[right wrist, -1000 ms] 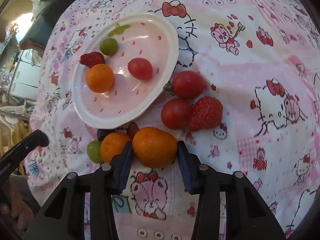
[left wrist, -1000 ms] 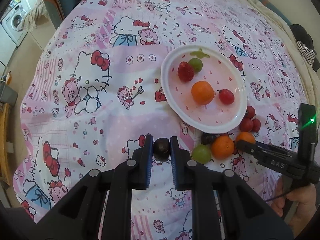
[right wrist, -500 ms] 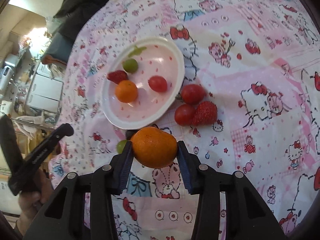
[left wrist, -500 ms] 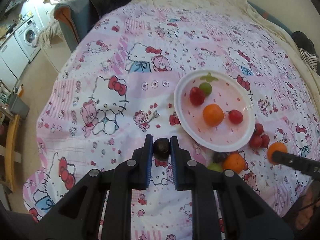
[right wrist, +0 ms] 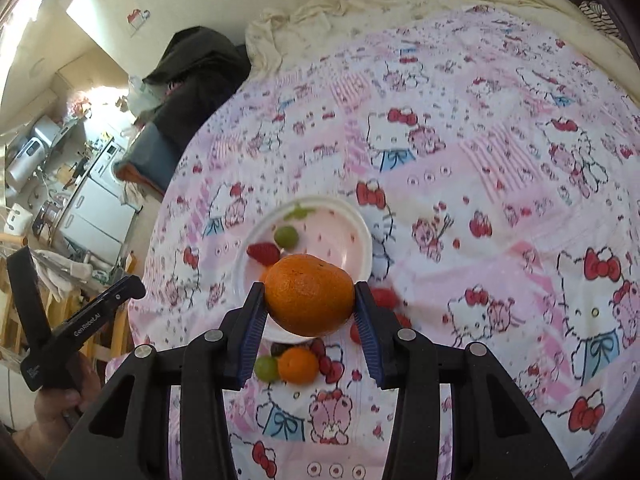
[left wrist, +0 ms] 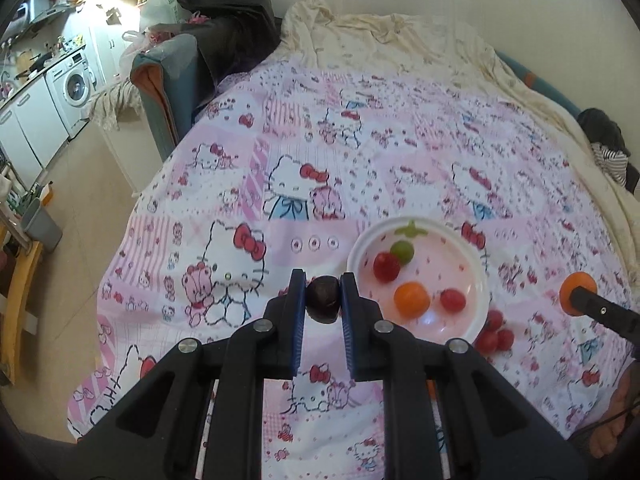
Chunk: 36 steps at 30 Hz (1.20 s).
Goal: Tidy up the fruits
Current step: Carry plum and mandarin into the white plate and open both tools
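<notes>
My left gripper is shut on a dark grape, held in the air above the cloth just left of the white plate. On that plate lie a strawberry, a green grape, a small orange and a cherry tomato. My right gripper is shut on a large orange and hangs over the plate's near rim. Below it on the cloth lie another orange, a green grape and a dark grape.
A pink cartoon-cat cloth covers the bed. Red fruits lie on it by the plate's right rim. A cream blanket is bunched at the far end, a dark bag stands beyond the left corner, and the floor drops away at the left.
Both grippers have risen from the cloth with their fruit and tilted up, so the plate and loose fruit look smaller and more of the room shows.
</notes>
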Tool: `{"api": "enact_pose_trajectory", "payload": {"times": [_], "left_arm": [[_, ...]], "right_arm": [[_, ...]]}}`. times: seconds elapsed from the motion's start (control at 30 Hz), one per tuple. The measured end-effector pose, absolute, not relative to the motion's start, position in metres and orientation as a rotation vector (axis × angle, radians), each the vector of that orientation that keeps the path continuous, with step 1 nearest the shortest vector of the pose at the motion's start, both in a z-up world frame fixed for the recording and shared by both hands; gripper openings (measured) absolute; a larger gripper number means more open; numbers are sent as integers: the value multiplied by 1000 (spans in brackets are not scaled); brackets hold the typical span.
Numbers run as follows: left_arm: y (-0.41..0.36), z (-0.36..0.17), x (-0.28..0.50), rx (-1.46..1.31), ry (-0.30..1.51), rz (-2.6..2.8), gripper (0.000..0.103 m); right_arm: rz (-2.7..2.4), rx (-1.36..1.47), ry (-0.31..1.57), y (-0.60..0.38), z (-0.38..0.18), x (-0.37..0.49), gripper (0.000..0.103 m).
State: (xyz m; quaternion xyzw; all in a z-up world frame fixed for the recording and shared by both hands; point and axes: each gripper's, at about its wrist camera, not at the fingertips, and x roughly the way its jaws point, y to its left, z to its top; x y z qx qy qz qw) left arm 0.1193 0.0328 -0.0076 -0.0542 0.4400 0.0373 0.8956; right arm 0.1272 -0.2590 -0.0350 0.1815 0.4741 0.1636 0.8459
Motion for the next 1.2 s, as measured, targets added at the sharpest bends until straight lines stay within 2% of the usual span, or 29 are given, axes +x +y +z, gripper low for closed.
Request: {"api": "enact_pose_trajectory", "payload": {"times": [0.57,0.93,1.2], "left_arm": [[13,-2,174,-46,897,60,14],[-3,-26,214,-30,933,-2,14],[-9,-66,239,-116,1036,-114,14]], "right_arm": [[357,320,909,-255,-21,178,45],[381,308,964,-247,-45,217,45],[415,468,1090,-253,-91,248,46]]}}
